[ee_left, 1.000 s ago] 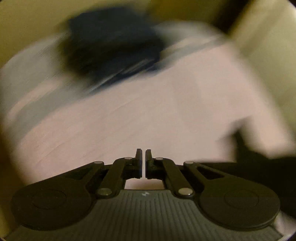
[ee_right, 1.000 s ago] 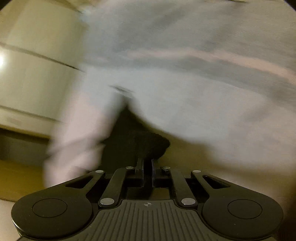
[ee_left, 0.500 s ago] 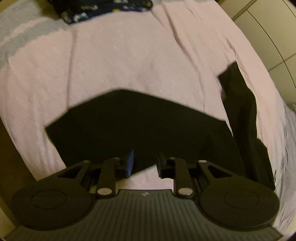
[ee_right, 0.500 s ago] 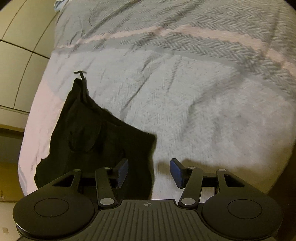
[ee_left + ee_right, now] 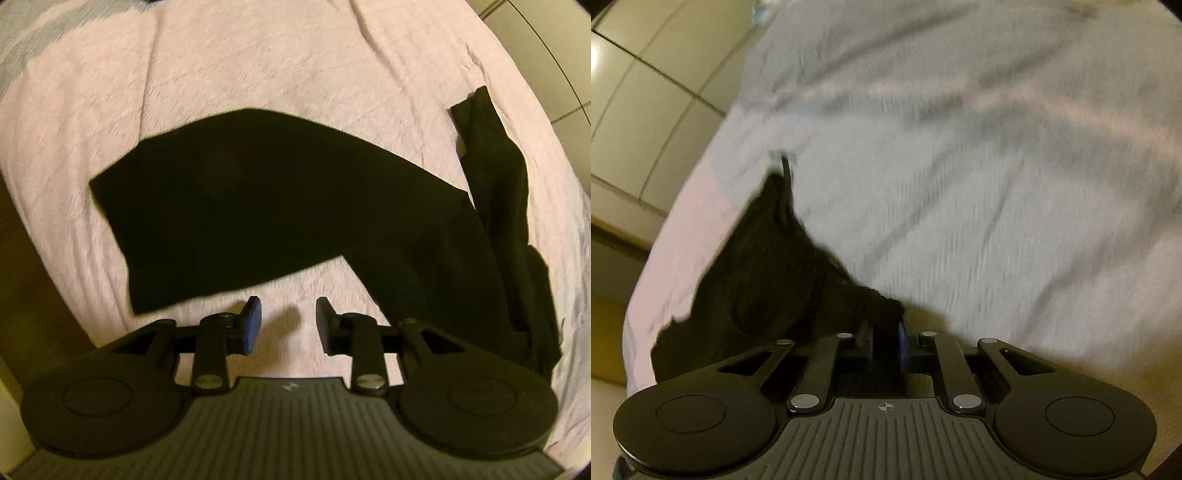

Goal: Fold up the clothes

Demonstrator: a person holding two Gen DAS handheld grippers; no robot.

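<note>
black garment (image 5: 280, 206) spread flat on the pink blanket (image 5: 295, 66), ready for folding | left gripper (image 5: 288, 325) jaws apart, empty, just short of garment's near hem | right gripper (image 5: 886, 341) clamped on garment's bunched end (image 5: 783, 280), likely to carry it over

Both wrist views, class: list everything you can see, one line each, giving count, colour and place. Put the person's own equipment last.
Black garment: one, black, spread on the bed; one part runs up the right side of the left wrist view; an edge sits in the right gripper.
Bedspread: one, pale pink with grey bands, covering the bed under the garment.
Floor tiles: several, cream, left of the bed in the right wrist view.
Left gripper: one, black with blue pads, open, just above the bedspread, short of the garment's near edge.
Right gripper: one, black, shut on the garment.
</note>
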